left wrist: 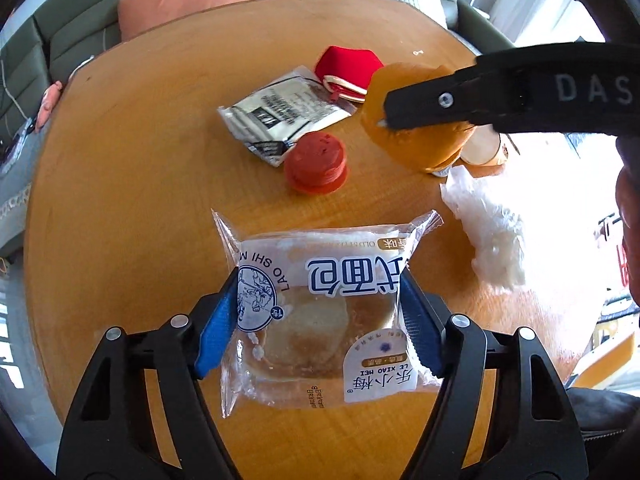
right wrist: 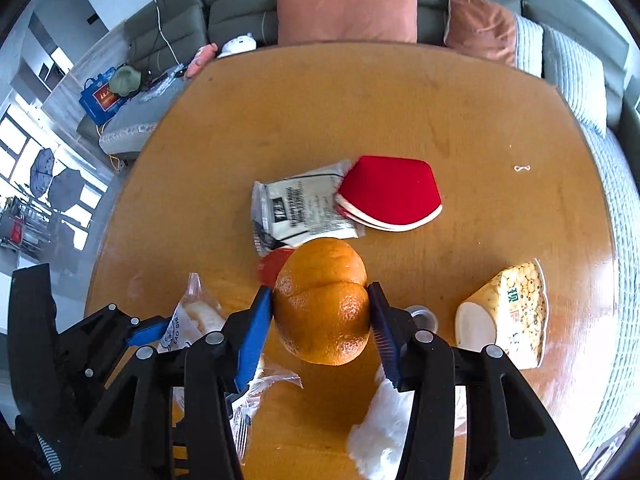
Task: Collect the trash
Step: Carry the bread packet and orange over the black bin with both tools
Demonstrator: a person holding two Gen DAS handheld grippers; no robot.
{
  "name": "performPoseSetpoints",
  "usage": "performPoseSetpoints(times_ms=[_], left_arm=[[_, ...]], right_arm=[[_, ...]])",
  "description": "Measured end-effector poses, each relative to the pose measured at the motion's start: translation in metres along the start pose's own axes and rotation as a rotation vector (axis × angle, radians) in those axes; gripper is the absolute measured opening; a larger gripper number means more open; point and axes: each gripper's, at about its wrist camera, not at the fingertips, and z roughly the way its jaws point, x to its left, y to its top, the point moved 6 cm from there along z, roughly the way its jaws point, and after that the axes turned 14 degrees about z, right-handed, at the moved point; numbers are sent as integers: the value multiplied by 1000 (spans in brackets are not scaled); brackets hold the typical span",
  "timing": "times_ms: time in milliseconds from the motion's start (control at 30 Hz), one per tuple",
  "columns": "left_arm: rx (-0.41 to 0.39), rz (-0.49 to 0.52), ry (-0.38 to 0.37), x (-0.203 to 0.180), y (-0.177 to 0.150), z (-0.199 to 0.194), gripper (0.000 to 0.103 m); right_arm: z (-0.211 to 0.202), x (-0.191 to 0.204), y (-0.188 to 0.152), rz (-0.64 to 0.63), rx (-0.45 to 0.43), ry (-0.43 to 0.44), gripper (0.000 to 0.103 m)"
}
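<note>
Wooden table (right wrist: 400, 112) before a grey-green sofa (right wrist: 248, 20).

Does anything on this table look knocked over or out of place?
Yes. The paper cup lies tipped on its side near the table's right edge, its open mouth facing left. Nothing looks spilled from it. A crumpled white wrapper lies loose nearby.

Round wooden table (right wrist: 400, 92), grey-green sofa (right wrist: 240, 16), orange cushions (right wrist: 348, 12), bright windows (right wrist: 24, 148)
</note>
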Motion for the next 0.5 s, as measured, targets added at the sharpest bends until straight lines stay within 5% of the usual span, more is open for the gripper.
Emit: performPoseSetpoints(times_ms=[500], left_arm=[[-38, -132, 73, 77, -90, -57, 72]], right_arm=[[12, 136, -29, -130, 19, 60, 51]])
